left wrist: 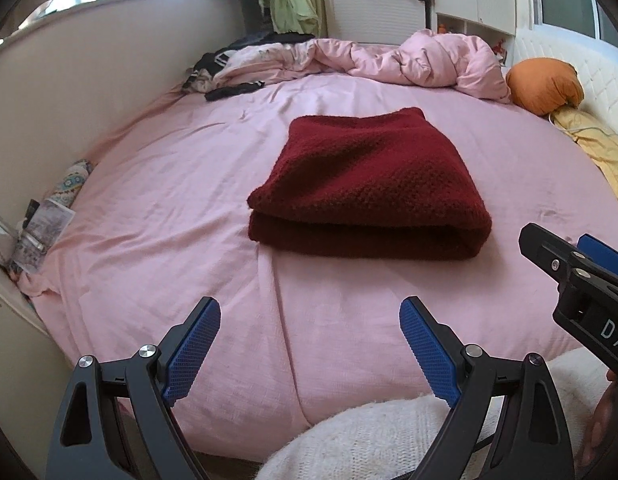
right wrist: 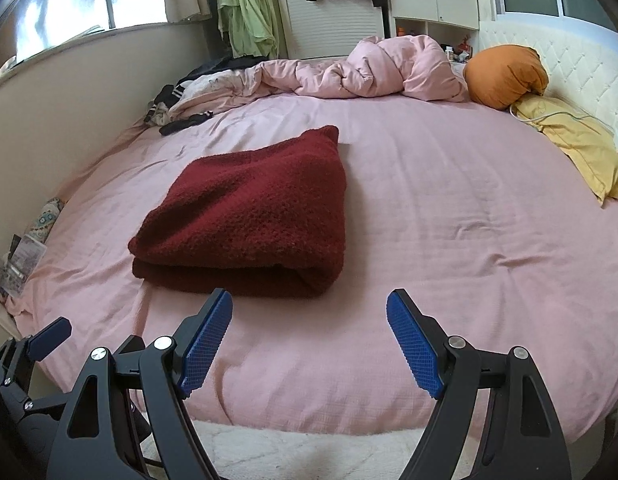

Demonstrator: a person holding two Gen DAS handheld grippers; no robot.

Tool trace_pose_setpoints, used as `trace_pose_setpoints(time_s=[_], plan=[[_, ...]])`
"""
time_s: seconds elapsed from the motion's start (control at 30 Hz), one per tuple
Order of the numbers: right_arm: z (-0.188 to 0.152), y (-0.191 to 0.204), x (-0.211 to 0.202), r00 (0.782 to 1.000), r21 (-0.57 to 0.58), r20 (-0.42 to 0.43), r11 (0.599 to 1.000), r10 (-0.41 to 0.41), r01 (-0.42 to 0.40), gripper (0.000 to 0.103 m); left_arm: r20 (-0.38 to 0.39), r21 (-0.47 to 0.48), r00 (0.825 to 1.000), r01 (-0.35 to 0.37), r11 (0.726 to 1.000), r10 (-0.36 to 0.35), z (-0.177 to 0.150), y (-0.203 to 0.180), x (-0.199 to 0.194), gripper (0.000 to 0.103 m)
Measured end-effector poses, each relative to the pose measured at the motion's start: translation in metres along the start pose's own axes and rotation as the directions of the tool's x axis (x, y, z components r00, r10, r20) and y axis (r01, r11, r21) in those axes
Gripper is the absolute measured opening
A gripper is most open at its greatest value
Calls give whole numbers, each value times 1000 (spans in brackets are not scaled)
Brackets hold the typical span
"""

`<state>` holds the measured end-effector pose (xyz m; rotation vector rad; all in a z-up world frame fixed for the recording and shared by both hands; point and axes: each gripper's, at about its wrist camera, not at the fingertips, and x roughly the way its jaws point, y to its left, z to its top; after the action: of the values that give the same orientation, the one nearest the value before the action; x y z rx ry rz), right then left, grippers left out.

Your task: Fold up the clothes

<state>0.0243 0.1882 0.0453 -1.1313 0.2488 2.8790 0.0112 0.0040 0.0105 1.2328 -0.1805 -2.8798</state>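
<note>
Both claws, left claw [left wrist: 309,344] and right claw [right wrist: 309,340], we hold wide and empty above the bed's [left wrist: 157,184] near edge, apart from the folded red sweater [left wrist: 369,184] at twelve o'clock, which looks finished and needs no grip.

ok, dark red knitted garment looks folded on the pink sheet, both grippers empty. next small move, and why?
Probably draw both grippers back and leave it. The dark red knitted garment already lies as a neat layered rectangle on the pink sheet, and the left gripper and right gripper stand open, short of it, with nothing between the fingers. More handling may only disturb it.
</note>
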Motion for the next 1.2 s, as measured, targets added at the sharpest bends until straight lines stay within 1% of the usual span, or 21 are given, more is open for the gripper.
trace_pose_setpoints(time_s=[0.2, 0.97, 1.03, 1.1, 1.2], plan=[[0, -2, -1, 1000, 10, 4, 1000, 9, -9, 80, 2, 6, 1000, -6, 1000, 6, 1, 0, -1, 92], [0, 1, -1, 1000, 3, 5, 1000, 7, -7, 80, -6, -1, 1000, 5, 1000, -5, 2, 2, 0, 92], [0, 2, -1, 1000, 4, 5, 1000, 7, -7, 80, -17, -2, 1000, 12, 1000, -12, 2, 1, 2, 92], [0, 2, -1, 1000, 5, 6, 1000, 8, -8, 80, -37, -2, 998, 43, 999, -43, 2, 1, 6, 92], [0, 2, -1, 1000, 5, 5, 1000, 12, -12, 80, -51, -20, 997, 59, 998, -60, 2, 3, 9, 92]])
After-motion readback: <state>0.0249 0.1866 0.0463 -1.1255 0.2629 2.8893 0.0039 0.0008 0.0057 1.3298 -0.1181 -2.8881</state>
